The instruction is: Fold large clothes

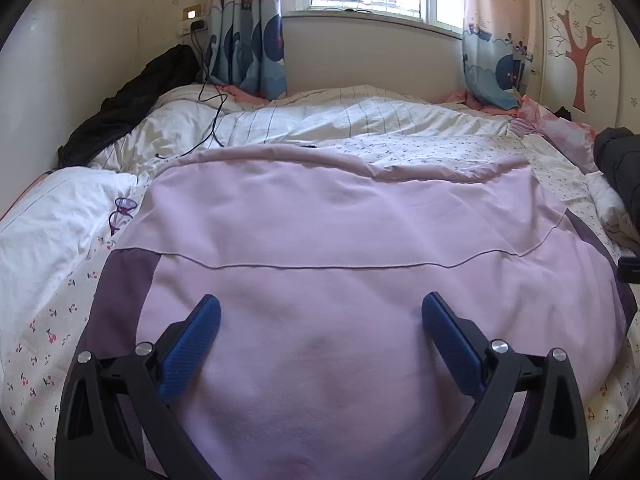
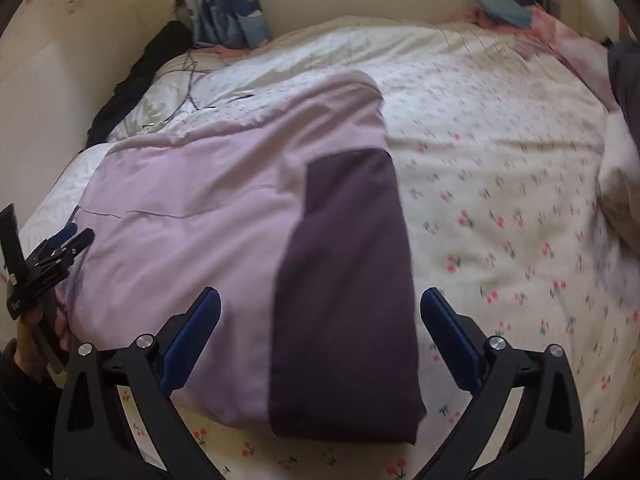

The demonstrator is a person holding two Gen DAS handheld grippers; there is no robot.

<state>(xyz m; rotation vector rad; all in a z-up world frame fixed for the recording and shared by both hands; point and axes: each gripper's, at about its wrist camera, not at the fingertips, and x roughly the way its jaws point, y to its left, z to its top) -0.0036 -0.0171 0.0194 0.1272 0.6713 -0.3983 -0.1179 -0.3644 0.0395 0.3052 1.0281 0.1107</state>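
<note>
A large lilac garment (image 1: pixel 320 232) with dark purple sleeves lies spread on the bed. In the right wrist view it (image 2: pixel 192 208) has one dark purple sleeve (image 2: pixel 348 280) folded lengthwise over its right side. My left gripper (image 1: pixel 320 316) is open and empty, hovering over the garment's near part. My right gripper (image 2: pixel 320 308) is open and empty above the folded sleeve. The left gripper also shows in the right wrist view (image 2: pixel 68 240) at the garment's left edge, held by a hand.
The bed has a cherry-print sheet (image 2: pixel 500 220). A white striped duvet (image 1: pixel 320 120) lies at the back, a white pillow (image 1: pixel 48 224) at the left. A black garment (image 1: pixel 132 100) and a cable (image 1: pixel 212 116) lie near the wall. Dark clothing (image 1: pixel 620 160) sits at the right.
</note>
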